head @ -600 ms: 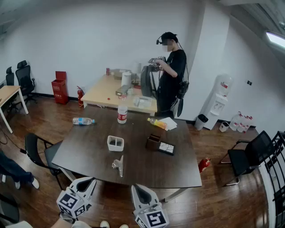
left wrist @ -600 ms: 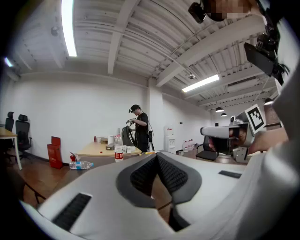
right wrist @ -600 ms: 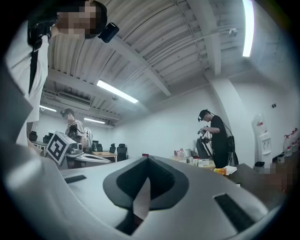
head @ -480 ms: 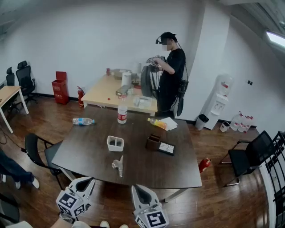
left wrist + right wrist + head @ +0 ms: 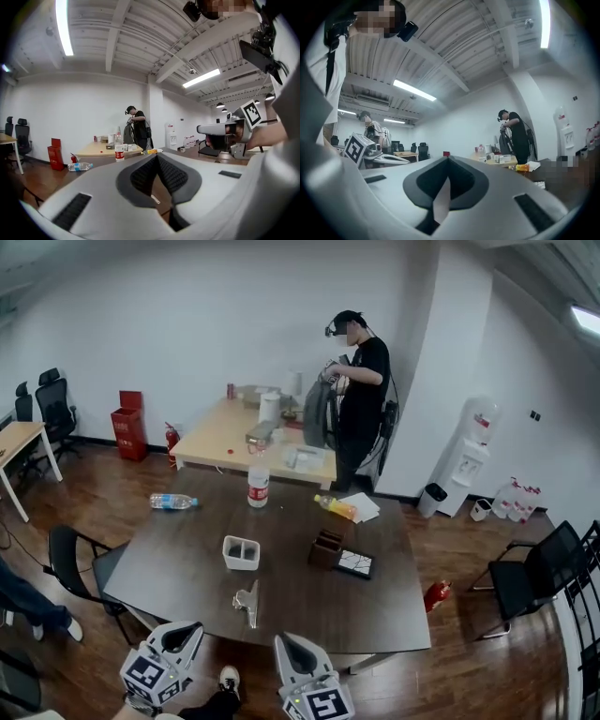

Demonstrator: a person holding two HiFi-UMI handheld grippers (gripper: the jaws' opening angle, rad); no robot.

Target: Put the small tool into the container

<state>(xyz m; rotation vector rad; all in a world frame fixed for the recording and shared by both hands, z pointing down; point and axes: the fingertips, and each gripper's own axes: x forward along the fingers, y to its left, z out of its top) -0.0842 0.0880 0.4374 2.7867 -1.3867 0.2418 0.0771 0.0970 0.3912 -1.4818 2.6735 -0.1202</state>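
- Office room with a wood floor; a dark table (image 5: 375, 606) stands mid-room.
- Small tool (image 5: 248, 601), silvery, lies flat on the table close to its near edge.
- White container (image 5: 241, 552) sits on the table just beyond the tool, not touching it.
- Left gripper (image 5: 183, 634) is off the table's near edge, left of the tool; jaws together, nothing between them.
- Right gripper (image 5: 293, 646) is off the same edge, right of the tool; jaws closed and empty.

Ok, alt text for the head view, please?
A small silver metal tool lies near the front edge of a dark brown table, in front of a white two-compartment container. The left gripper and right gripper, both shut, are short of the table; a person in black stands beyond.
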